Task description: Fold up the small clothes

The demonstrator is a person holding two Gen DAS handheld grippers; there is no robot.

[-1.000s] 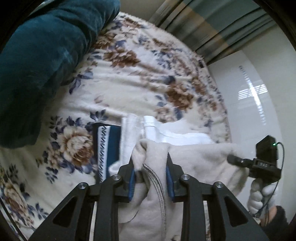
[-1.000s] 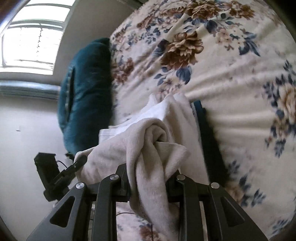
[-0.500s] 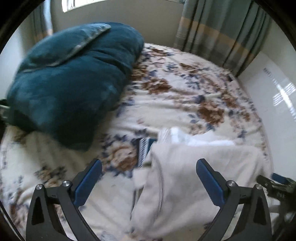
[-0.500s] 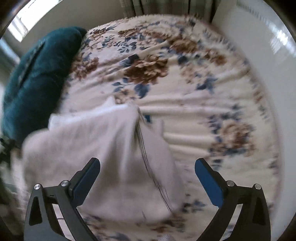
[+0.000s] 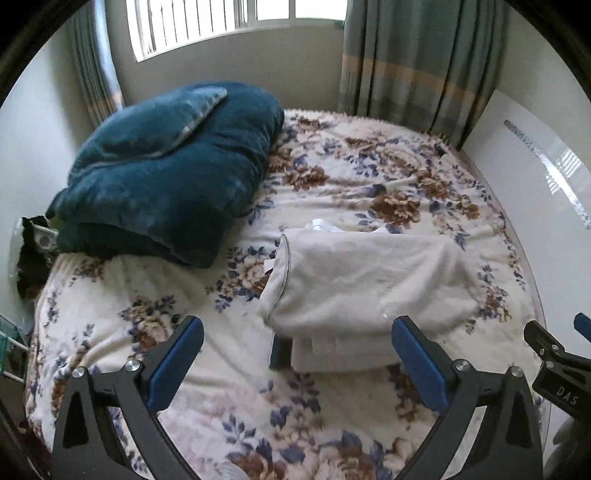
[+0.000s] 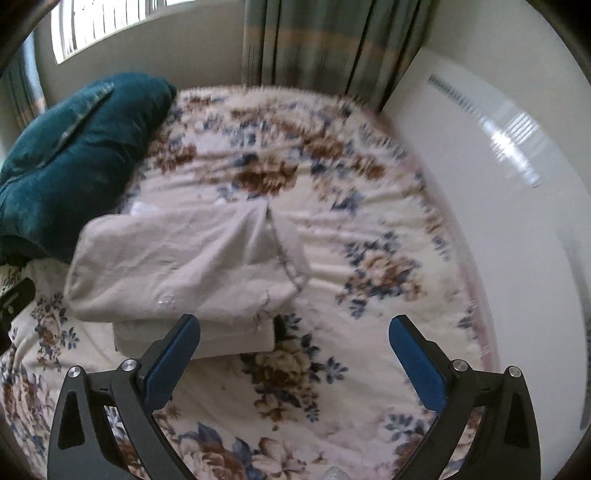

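A cream fleece garment (image 5: 365, 277) lies folded on top of a small stack of folded clothes (image 5: 340, 352) on the floral bedspread (image 5: 184, 310). A dark blue garment edge (image 5: 279, 352) shows at the stack's left side. My left gripper (image 5: 297, 354) is open and empty, held back above the near side of the stack. In the right wrist view the cream garment (image 6: 177, 258) sits left of centre. My right gripper (image 6: 293, 349) is open and empty, to the right of the stack. The right gripper's body shows at the left wrist view's lower right (image 5: 554, 369).
A folded teal blanket (image 5: 166, 170) lies at the bed's far left; it also shows in the right wrist view (image 6: 74, 147). Curtains (image 5: 413, 62) and a window (image 5: 236, 18) stand behind the bed. A white wall (image 5: 546, 221) borders the bed's right edge.
Both grippers were shut on the cream garment a second ago. They opened, let it drop onto the stack, and pulled back and up from the bed.
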